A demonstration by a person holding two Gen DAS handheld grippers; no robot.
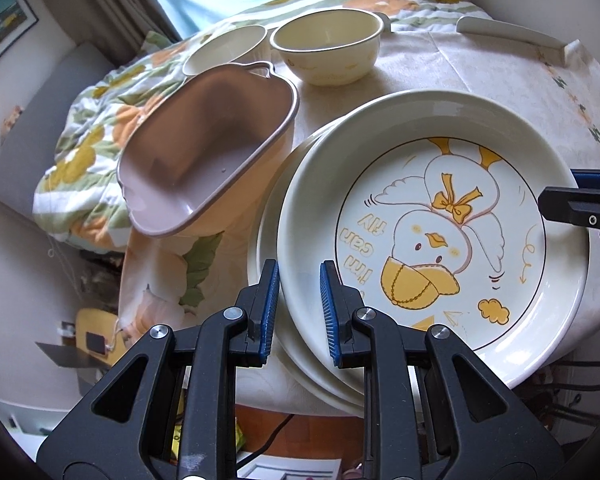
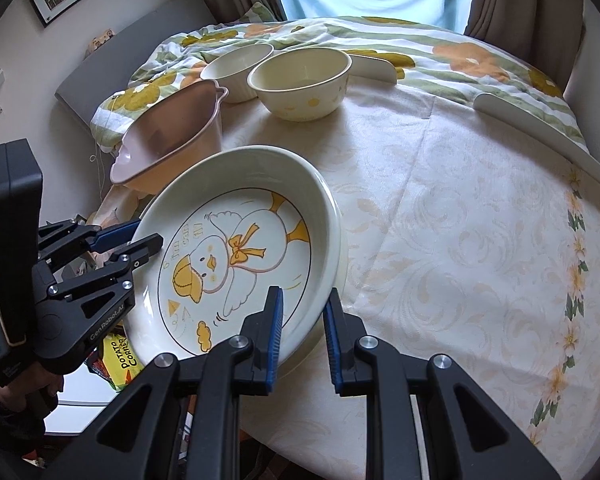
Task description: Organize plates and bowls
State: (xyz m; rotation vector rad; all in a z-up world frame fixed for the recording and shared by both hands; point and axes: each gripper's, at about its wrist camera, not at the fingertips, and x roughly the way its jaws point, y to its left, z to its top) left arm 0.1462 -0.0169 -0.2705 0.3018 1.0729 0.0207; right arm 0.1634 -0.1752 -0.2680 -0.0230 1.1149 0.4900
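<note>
A cream plate with a duck drawing is tilted up over another cream plate that lies on the table. My left gripper straddles the duck plate's near left rim, jaws closed onto it; it also shows in the right wrist view. My right gripper straddles the opposite rim, its jaws on either side of it; it shows in the left wrist view. A pink tub and two cream bowls stand behind.
The round table has a pale patterned cloth. A floral quilt lies behind it. White chair backs border the far right edge. A snack bag lies below the table's left edge.
</note>
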